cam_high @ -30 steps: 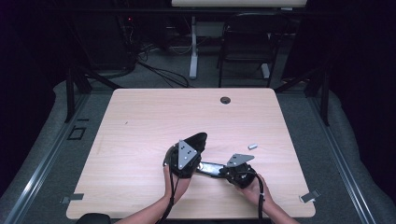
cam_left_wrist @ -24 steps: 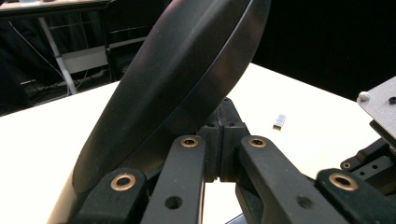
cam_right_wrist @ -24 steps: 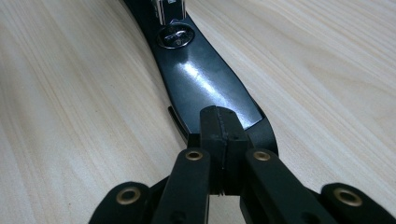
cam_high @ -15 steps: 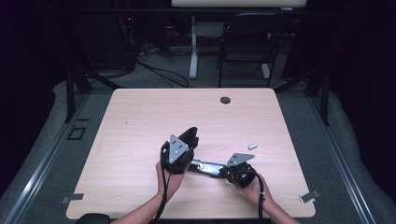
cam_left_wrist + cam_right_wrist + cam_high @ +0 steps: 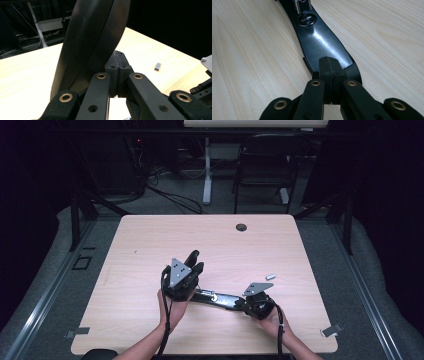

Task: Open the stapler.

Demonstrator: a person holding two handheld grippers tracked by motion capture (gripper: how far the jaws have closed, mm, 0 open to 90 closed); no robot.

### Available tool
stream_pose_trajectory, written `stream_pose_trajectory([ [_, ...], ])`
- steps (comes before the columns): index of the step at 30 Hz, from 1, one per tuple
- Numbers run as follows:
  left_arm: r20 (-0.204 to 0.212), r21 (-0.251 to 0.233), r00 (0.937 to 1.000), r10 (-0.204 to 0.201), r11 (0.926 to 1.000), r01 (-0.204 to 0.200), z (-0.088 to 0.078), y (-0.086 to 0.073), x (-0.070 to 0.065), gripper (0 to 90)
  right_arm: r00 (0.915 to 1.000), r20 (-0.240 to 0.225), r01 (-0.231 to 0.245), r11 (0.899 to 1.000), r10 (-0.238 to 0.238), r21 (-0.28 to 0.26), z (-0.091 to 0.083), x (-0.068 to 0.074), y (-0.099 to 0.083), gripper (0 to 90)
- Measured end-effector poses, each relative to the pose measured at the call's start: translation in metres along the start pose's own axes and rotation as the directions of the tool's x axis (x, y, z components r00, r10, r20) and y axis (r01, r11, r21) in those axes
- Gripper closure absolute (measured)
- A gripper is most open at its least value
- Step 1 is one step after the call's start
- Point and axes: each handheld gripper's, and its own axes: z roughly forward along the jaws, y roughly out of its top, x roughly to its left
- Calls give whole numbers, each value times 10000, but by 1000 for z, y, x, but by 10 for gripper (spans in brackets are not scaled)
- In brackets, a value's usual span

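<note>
On table (image 5: 150, 250), both grippers (image 5: 194, 261) (image 5: 243, 303) clamp black folding tool (image 5: 220, 299).

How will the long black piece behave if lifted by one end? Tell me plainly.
The black piece looks glossy, so it may slip in a grip. One part lies flat on the table while another rises in the left gripper view, so it probably folds near the metal fitting rather than lifting stiffly.

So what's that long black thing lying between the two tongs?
It is a long, slim black strip, glossy and plastic by its look, lying flat on the wooden table. It widens toward the right tongs, whose closed tips sit at that broad end. Further along is a round silvery stud. Its far end reaches the left tongs.
</note>
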Motion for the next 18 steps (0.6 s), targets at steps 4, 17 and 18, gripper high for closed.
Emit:
stream_pose_trajectory([
  [4, -58, 37, 10000, -45, 10000, 46, -2, 2, 5, 900, 9999, -79, -74, 10000, 74, -14, 1, -1, 1, 900],
  [17, -24, 95, 9998, 189, 9998, -189, -6, 5, 15, 900, 9994, -311, -165, 9997, 170, 157, 1, -4, 3, 900],
  [18, -49, 129, 9998, 172, 9998, -172, -6, 5, 16, 900, 9994, -306, -175, 9997, 180, 164, 1, -4, 3, 900],
])
